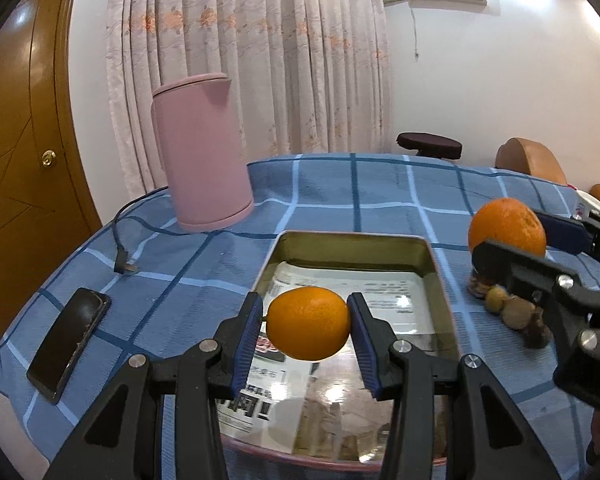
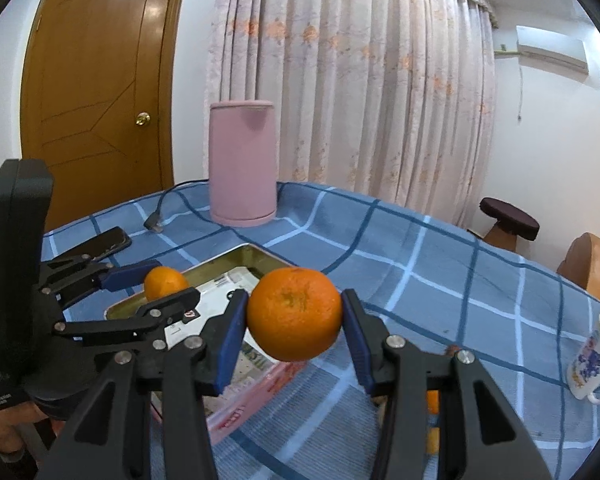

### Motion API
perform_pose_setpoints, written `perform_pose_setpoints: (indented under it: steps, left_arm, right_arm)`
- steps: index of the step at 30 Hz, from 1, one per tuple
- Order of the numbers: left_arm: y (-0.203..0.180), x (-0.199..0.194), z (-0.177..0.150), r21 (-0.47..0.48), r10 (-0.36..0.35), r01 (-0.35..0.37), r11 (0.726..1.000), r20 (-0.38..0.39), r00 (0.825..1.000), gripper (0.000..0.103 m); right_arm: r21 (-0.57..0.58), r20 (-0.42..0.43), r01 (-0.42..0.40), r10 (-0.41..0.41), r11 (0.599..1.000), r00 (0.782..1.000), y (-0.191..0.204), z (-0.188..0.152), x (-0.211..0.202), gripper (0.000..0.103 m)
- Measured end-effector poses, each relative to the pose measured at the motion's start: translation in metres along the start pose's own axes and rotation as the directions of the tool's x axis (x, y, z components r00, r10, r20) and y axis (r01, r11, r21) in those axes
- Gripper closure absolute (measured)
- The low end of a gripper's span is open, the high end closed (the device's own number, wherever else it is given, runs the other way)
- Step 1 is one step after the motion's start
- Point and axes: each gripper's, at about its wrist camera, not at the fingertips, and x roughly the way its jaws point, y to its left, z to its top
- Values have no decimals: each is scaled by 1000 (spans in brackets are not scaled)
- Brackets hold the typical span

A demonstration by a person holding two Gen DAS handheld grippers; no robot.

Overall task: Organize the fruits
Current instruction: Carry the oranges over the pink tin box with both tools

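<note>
Left wrist view: your left gripper [image 1: 307, 322] is clenched on a small orange [image 1: 308, 323], held over the near half of the metal tray [image 1: 350, 240], which lies lengthwise away from you on the blue checked tablecloth [image 1: 340, 188]. Right wrist view: your right gripper [image 2: 294, 314] grasps a bigger orange [image 2: 294, 314] just off the tray's right edge, so the left is nearer; a pink kettle [image 2: 242, 162] stands at the table's far edge before the curtains [image 2: 360, 80].

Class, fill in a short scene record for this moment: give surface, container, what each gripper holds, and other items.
surface: table with blue checked cloth
container: metal tray, paper-lined, holding no fruit
left gripper: shut on smaller orange, above the tray
right gripper: shut on larger orange, beside the tray
other items: pink kettle, phone, floral mug
</note>
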Motion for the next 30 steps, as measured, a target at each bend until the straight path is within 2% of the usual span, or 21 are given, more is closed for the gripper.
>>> perform_pose_setpoints:
  steps: [8, 20, 30]
  left_arm:
    - [11, 13, -1, -1, 21, -21, 1000, -29, 999, 57]
    - [20, 30, -5, -6, 13, -14, 1000, -76, 997, 57]
    - [24, 34, -7, -10, 4, -5, 1000, -95, 995, 57]
  right_arm:
    - [-2, -58, -36, 36, 999, 998, 9, -7, 29, 53]
    - [4, -150, -66, 66, 998, 986, 18, -20, 59, 53]
    - [6, -169, -104, 104, 995, 980, 22, -21, 66, 52]
